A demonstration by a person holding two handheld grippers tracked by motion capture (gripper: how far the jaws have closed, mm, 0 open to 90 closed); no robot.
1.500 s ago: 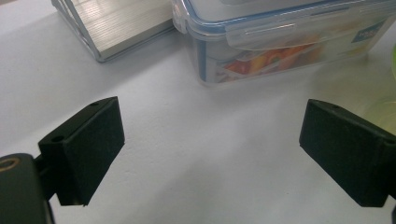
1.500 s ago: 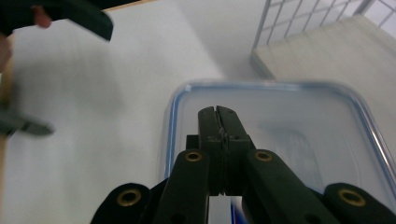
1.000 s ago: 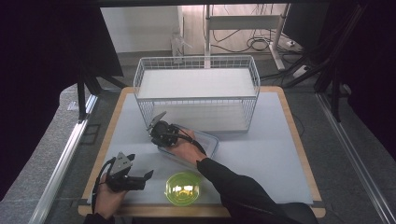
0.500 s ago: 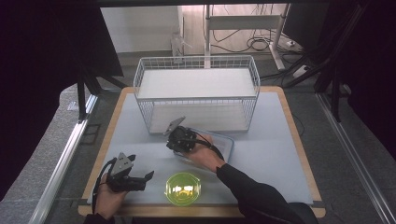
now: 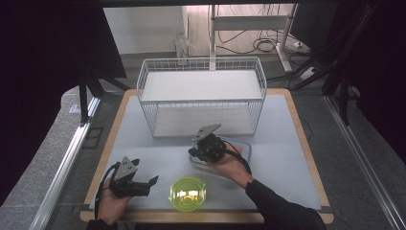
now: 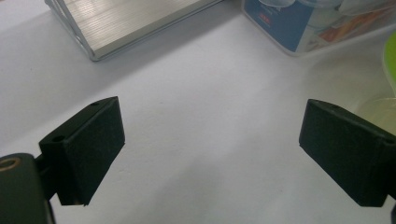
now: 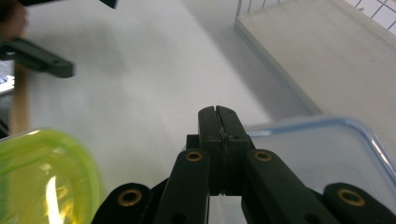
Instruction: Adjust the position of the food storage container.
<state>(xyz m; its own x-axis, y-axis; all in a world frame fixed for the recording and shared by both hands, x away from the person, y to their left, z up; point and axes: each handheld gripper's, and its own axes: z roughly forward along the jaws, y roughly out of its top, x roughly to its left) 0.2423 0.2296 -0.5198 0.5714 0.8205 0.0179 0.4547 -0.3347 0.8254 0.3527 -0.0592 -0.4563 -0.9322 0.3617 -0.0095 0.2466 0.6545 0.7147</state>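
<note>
Item one, the clear plastic container (image 5: 234, 152) with a blue-edged lid: we find it flat on the grey mat (image 5: 287, 143), just in front of the wire basket (image 5: 201, 91), with the right gripper (image 5: 203, 149) over its left end. In the right gripper view its jaws are pressed together with nothing between them, their tips above the lid's near corner (image 7: 299, 154); whether they touch the lid we cannot quite tell. Item two, the green bowl (image 5: 187, 193): near the front edge of the mat, just beside the container's left end and between the two hands. Item three, the left gripper (image 5: 146, 184): held low at the front left corner, jaws spread wide and empty over bare mat, well apart from the container; its own view shows the printed side of the container (image 6: 317, 23) ahead to the right and the bowl's rim (image 6: 390, 60) at the right edge. Item four, the basket: a white board lies on its floor (image 5: 201, 122).
</note>
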